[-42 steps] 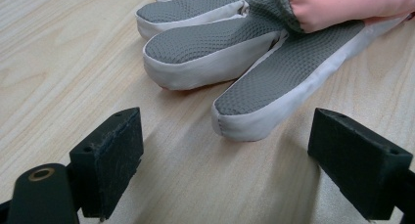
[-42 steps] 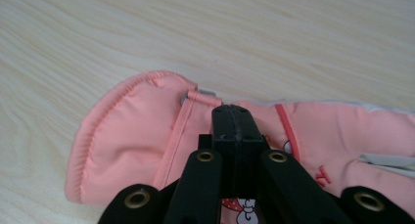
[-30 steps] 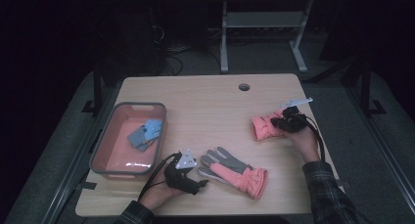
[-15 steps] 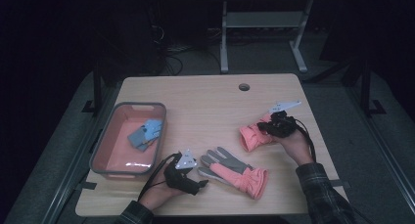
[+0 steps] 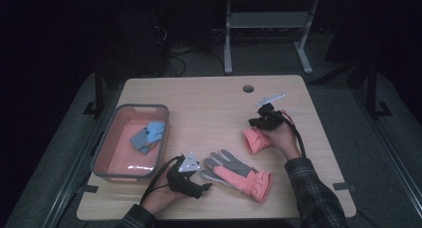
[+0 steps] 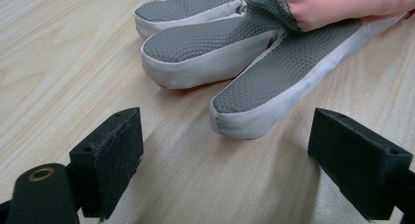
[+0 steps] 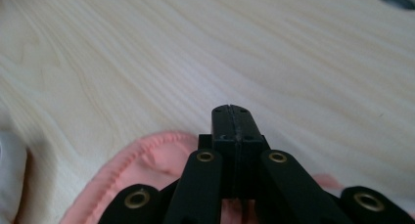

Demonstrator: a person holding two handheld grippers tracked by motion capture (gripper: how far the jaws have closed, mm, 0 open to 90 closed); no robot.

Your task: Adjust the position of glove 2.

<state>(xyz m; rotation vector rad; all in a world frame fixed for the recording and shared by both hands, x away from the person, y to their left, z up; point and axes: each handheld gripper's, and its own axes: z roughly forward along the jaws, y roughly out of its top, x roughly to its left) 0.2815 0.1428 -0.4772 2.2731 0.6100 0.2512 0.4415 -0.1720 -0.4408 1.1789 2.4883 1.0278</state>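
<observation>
A grey-and-white glove with a pink cuff (image 5: 239, 175) lies flat near the table's front edge, its grey-palmed fingers (image 6: 254, 53) pointing left. My left gripper (image 5: 205, 184) rests on the table just left of those fingertips. It is open, and its jaws stand wide on either side of the nearest glove finger (image 6: 225, 170) without touching it. A second pink glove (image 5: 256, 140) hangs bunched from my right gripper (image 5: 256, 122) over the right half of the table. Its jaws are pressed together (image 7: 235, 121), with the pink cuff (image 7: 147, 155) under them.
A pink tray with a grey rim (image 5: 107, 153) stands at the left and holds some blue pieces (image 5: 148, 136). A round cable hole (image 5: 248, 88) sits near the far edge of the wooden table (image 5: 199, 103). A metal stand's legs rise beyond the table.
My right gripper has carried the pink glove left and toward the person, turning as it went. The left gripper and the flat glove have stayed put.
</observation>
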